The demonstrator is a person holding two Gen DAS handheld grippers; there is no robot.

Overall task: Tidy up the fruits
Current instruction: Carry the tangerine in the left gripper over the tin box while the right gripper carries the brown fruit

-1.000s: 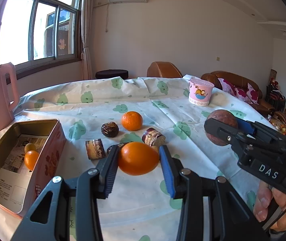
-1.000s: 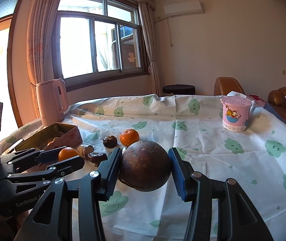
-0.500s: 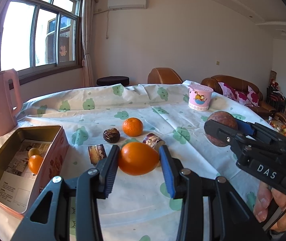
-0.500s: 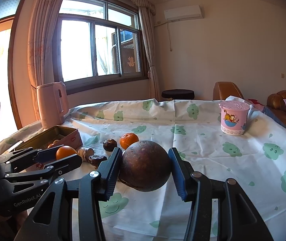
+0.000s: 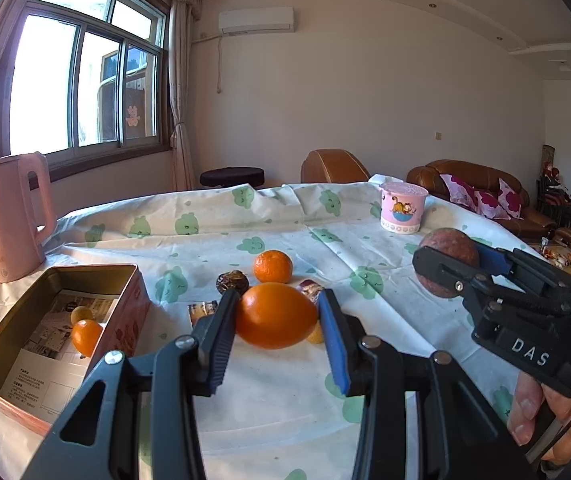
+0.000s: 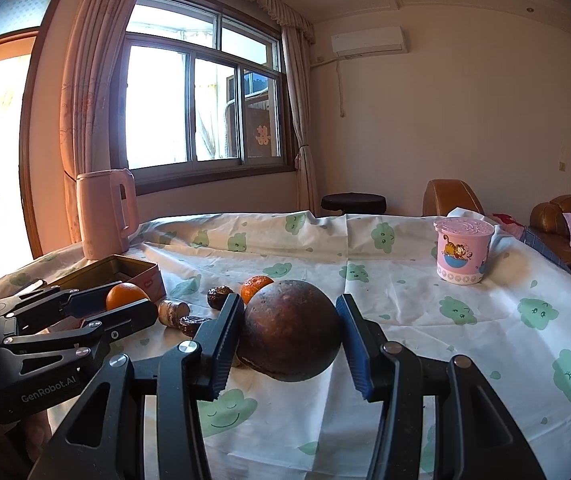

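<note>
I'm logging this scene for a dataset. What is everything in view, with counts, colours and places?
Open metal tin: one, gold inside, table's left.
Small citrus fruits in tin: two, orange and yellow.
Round mandarin: one, orange, mid-table.
Wrinkled dates: at least two, dark brown, beside mandarin.
Cartoon cup: one, pink, far right.
Electric kettle: one, pink, behind tin.
Left claw: grips oval orange fruit.
Right claw: grips round brown fruit.

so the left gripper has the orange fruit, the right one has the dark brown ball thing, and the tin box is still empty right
Not quite: the tin box is not empty. The left wrist view shows two small orange fruits in it. The left gripper does hold the orange fruit, and the right gripper the brown fruit.
</note>
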